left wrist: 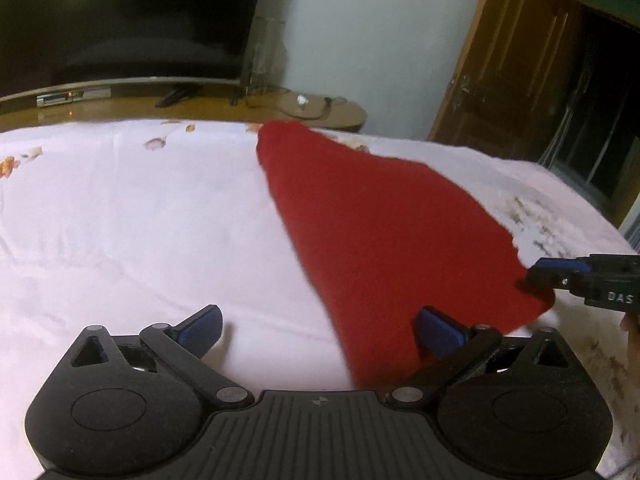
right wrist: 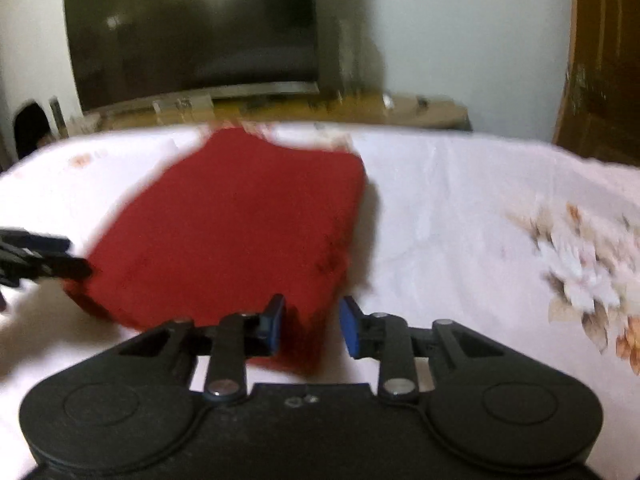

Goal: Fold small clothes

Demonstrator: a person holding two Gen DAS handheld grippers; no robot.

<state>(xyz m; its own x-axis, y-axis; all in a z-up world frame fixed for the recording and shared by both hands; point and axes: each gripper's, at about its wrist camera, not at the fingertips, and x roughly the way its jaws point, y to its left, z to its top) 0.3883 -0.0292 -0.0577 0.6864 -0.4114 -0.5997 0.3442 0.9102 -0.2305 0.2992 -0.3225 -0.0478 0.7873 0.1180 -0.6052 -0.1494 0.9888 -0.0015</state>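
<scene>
A red garment (left wrist: 384,232) lies on a white floral bedsheet (left wrist: 120,220); it also shows in the right wrist view (right wrist: 236,232). My left gripper (left wrist: 320,330) is open wide, and the garment's near edge lies between its blue pads without being held. My right gripper (right wrist: 312,326) is open, with the garment's near right corner between its pads. The right gripper's tip (left wrist: 560,274) shows at the garment's right corner in the left wrist view. The left gripper (right wrist: 44,260) shows blurred at the garment's left edge in the right wrist view.
A dark television (left wrist: 128,20) stands on a wooden stand (left wrist: 280,110) beyond the bed. A wooden door (left wrist: 512,60) is at the right. The sheet's flower print (right wrist: 580,272) lies to the right of the garment.
</scene>
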